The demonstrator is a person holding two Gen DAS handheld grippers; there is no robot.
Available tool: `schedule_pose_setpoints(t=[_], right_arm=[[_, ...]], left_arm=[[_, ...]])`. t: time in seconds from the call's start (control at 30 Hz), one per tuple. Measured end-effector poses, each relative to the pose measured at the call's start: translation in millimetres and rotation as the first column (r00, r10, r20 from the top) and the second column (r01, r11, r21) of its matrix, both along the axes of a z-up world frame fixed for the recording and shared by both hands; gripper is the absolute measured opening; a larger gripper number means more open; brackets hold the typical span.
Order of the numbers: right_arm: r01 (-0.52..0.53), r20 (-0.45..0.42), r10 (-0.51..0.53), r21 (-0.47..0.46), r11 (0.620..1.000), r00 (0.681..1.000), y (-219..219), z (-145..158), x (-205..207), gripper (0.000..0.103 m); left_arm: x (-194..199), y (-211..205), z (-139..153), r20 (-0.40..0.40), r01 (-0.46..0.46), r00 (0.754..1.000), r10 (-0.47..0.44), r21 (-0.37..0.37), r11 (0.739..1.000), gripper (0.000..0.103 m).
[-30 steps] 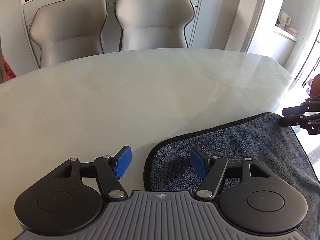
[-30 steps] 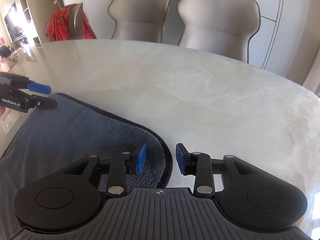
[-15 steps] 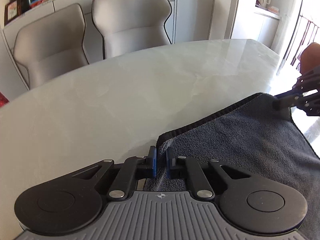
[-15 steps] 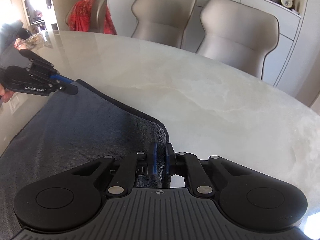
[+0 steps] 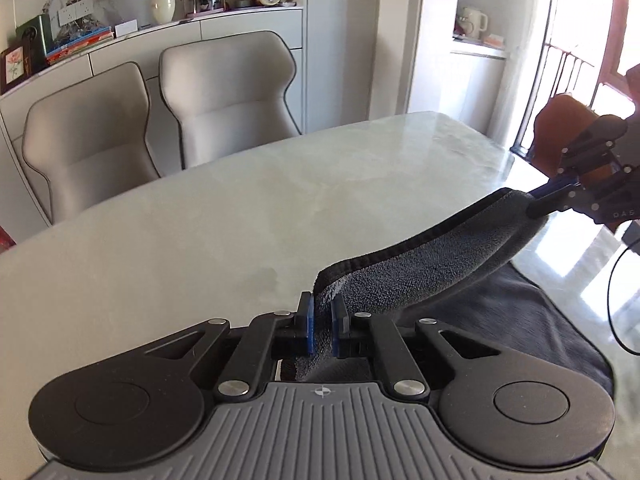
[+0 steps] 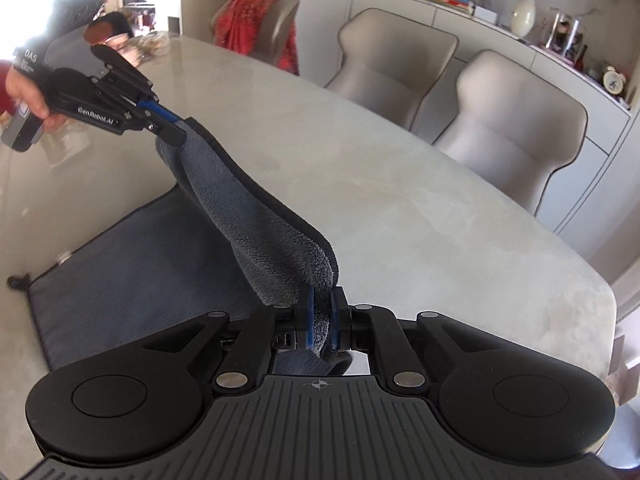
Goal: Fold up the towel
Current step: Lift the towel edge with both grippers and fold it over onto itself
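Above the table: you held the towel [image 5: 432,268] by two corners, its far hem raised off the marble table [image 5: 200,240] and sagging in a band between your two tools.
Left hand-held gripper [image 5: 322,328]: its blue pads were pressed together on one corner of the towel, the cloth bunched between them; in the right wrist view the same tool [image 6: 176,130] sat up and to the left, pinching the dark-edged hem.
Right hand-held gripper [image 6: 322,328]: its pads were clamped on the other corner, with grey pile squeezed between them; in the left wrist view it [image 5: 538,202] gripped the hem at the right edge of the picture.
Towel position: the lifted part hung in a loose roll, while the rest lay flat on the table on the near side, a small loop [image 6: 16,281] showing at one lower corner.
Your left hand [image 6: 28,92]: it was wrapped around the tool's handle.
Behind the table: two beige chairs [image 5: 160,120] stood side by side before a pale sideboard [image 5: 248,28] that carried a vase [image 5: 163,2].
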State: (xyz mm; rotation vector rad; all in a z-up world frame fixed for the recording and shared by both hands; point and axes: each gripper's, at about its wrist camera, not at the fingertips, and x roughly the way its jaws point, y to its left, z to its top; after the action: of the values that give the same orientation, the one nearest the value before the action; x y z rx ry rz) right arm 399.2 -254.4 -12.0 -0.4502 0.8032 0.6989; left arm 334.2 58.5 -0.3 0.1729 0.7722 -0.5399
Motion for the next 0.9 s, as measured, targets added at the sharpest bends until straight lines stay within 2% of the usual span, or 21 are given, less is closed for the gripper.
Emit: schedule_pose_setpoints(t=[0.1,0.33,0.53,0.67,0.77,0.8,0.83,0.9], right_arm=[[-0.016,-0.033,0.016,-0.001,1.0,0.999,0,-6,-30,0.008],[-0.009,-0.111,0.008,-0.014,1.0,0.994,2,-31,-84,0.009],[-0.01,-0.155,0.005,-0.036,0.999,0.988,1,-44,-107,0.009],[-0.016,-0.186,0.007,-0.042,0.999,0.983,-5,-51,-117,0.01],[-0.037,-0.178,0.019,-0.097,0.995,0.984,-1,-55,-122,0.015],[-0.041,-0.171,0.022,-0.106,0.994,0.985,1,-55,-124,0.02],[-0.042,-0.165,0.025,-0.103,0.994,0.986,3,-55,-125,0.028],[-0.052,-0.157,0.039,-0.081,0.995,0.987,6,-54,-126,0.031]], left_arm=[[-30,1,-6,-0.009,0.018,1.0,-0.018,-0.004,1.0,0.007],[-101,3,-36,-0.095,0.02,0.995,-0.021,-0.02,1.0,0.009],[-128,1,-48,-0.129,0.025,0.991,-0.026,-0.009,1.0,0.01],[-131,0,-48,-0.14,0.041,0.989,-0.042,-0.004,0.999,0.011],[-134,-2,-51,-0.147,0.067,0.987,-0.061,0.038,0.997,0.014],[-133,-4,-52,-0.145,0.075,0.987,-0.068,0.05,0.996,0.014],[-132,-5,-53,-0.143,0.083,0.987,-0.074,0.058,0.995,0.015],[-133,-10,-55,-0.128,0.105,0.987,-0.093,0.083,0.991,0.018]])
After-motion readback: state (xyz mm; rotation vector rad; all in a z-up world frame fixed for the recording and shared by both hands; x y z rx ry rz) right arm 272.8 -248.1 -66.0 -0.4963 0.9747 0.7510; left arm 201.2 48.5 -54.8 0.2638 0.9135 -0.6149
